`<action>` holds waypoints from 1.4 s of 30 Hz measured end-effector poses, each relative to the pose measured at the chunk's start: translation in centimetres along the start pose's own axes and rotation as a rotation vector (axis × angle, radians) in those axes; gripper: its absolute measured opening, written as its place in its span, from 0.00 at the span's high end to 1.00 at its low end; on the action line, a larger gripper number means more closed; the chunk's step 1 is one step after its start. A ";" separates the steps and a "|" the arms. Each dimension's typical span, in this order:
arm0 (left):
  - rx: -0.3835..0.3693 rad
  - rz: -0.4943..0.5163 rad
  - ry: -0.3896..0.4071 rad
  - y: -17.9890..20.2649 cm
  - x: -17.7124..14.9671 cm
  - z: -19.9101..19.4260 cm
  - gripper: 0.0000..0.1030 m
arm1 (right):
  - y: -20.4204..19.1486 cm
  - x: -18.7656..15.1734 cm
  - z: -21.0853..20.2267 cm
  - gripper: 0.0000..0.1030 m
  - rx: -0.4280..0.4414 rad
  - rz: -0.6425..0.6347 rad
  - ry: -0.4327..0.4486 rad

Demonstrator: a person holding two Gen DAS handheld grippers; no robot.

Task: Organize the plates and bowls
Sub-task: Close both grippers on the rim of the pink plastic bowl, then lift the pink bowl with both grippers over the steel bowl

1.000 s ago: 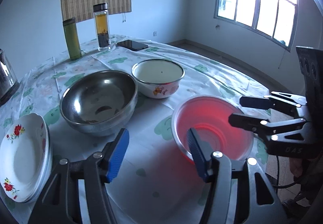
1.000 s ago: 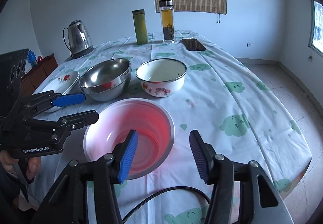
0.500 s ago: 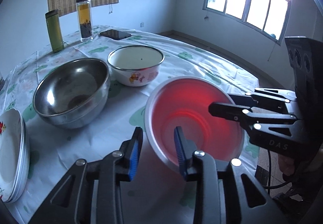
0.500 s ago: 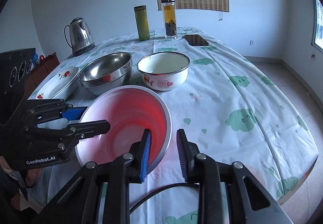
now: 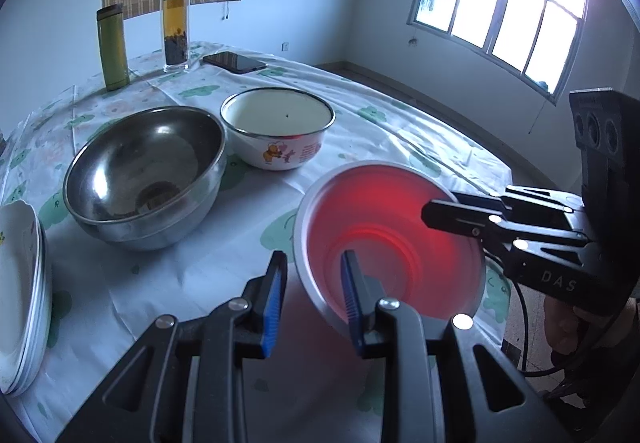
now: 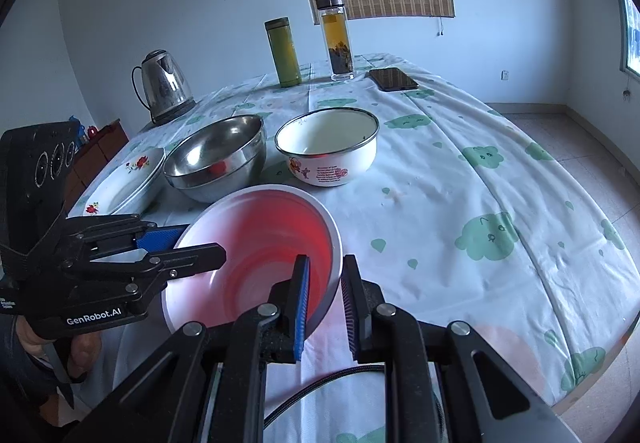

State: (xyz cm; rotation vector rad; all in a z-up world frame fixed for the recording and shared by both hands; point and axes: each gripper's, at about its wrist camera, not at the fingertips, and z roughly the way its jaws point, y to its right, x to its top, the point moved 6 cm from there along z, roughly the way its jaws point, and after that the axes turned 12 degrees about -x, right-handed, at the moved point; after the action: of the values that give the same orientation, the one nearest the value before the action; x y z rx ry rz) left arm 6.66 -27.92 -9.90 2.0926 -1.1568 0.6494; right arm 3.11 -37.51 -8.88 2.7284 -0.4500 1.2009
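Both grippers hold a red plastic bowl point(image 5: 396, 239) with a white rim, lifted above the table and tilted. My left gripper point(image 5: 312, 299) is shut on its near-left rim. My right gripper point(image 6: 324, 303) is shut on its opposite rim, and the bowl point(image 6: 264, 247) fills the middle of the right wrist view. A steel bowl point(image 5: 148, 171) and a white enamel bowl point(image 5: 280, 135) with a cartoon print stand beyond it. A stack of white flowered plates point(image 5: 20, 295) sits at the left.
A green flask point(image 5: 113, 47), a glass tea bottle point(image 5: 175, 29) and a phone point(image 5: 235, 62) stand at the far side of the cloth-covered table point(image 6: 480, 203). A kettle point(image 6: 164, 87) is at the far left in the right wrist view.
Both grippers closed from wide open onto the red bowl's rim, one on each side. The bowl rose off the table and tilted.
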 end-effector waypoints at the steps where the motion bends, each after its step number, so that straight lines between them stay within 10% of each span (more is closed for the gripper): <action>1: -0.005 -0.002 -0.002 0.1 0.0 0.0 0.78 | 0.0 0.0 0.0 0.83 -0.008 -0.009 0.004; 42: -0.078 -0.151 0.062 -2.1 2.2 -2.1 0.90 | -0.8 3.2 0.2 0.93 0.013 -0.025 0.044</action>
State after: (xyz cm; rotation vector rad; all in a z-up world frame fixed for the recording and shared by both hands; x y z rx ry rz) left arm 9.36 -26.70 -7.62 2.0558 -0.9644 0.5839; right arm 5.60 -37.51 -6.67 2.7038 -0.4028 1.2587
